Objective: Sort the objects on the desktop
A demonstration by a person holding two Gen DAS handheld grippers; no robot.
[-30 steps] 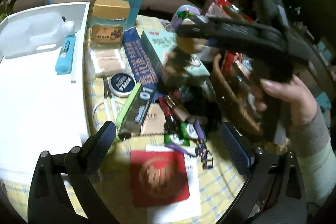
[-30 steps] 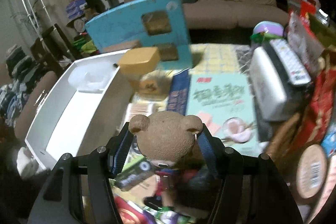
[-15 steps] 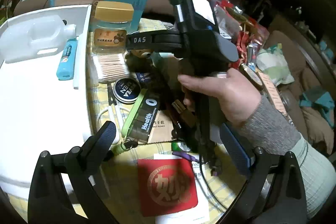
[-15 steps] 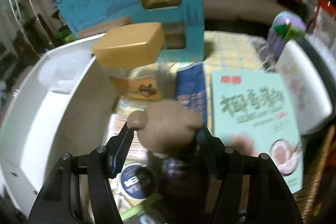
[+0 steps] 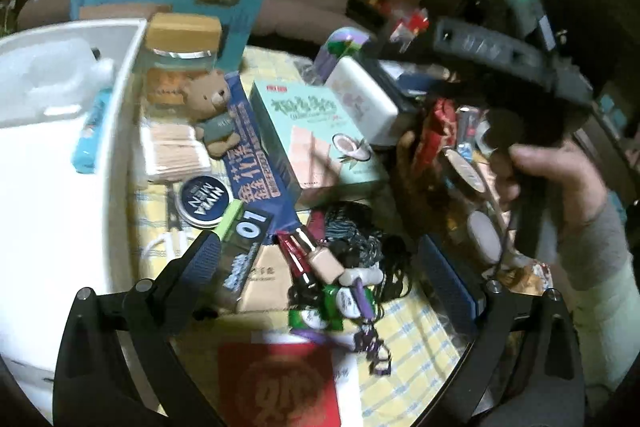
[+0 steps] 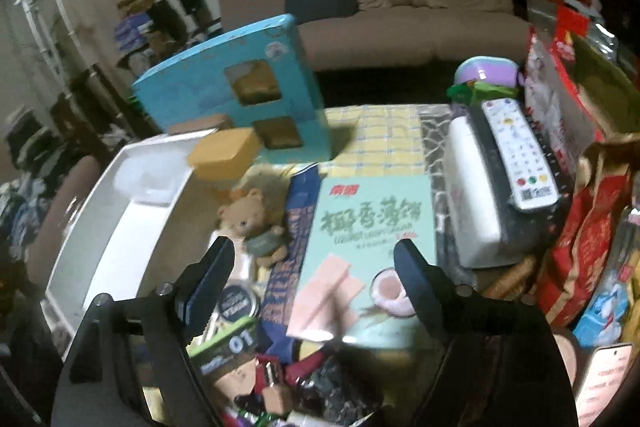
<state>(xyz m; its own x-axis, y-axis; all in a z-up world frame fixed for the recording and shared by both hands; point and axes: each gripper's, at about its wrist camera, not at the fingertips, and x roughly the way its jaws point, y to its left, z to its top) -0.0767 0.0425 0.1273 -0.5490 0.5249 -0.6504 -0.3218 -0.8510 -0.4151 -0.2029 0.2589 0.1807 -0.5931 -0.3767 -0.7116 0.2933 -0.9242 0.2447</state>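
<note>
Right wrist view: your right tool [image 6: 314,267] has just been opening, nothing between its 2 fingers (left tool [image 5: 320,267] spread too); bear [image 6: 256,227] lies far-left beside the jar [image 6: 224,155].

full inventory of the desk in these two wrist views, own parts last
teddy bear: 1, brown, lying beside the jar, free of both grippers
jar: 1, clear with yellow lid, by the tray's right wall
tray: 1, white, left side
plastic bottle: 1, clear, in the tray's far end
blue tube: 1, in the tray along its right wall
cotton swabs: 1 pack, in front of the jar
Nivea tin: 1, dark blue, near the swabs
wafer box: 1, mint green, centre
blue window box: 1, standing at the back
remote: 1, white, right
red envelope: 1, near edge
left gripper: open, empty
right gripper: jaws just opened, nothing between them
hand: 1, holding the right gripper
</note>
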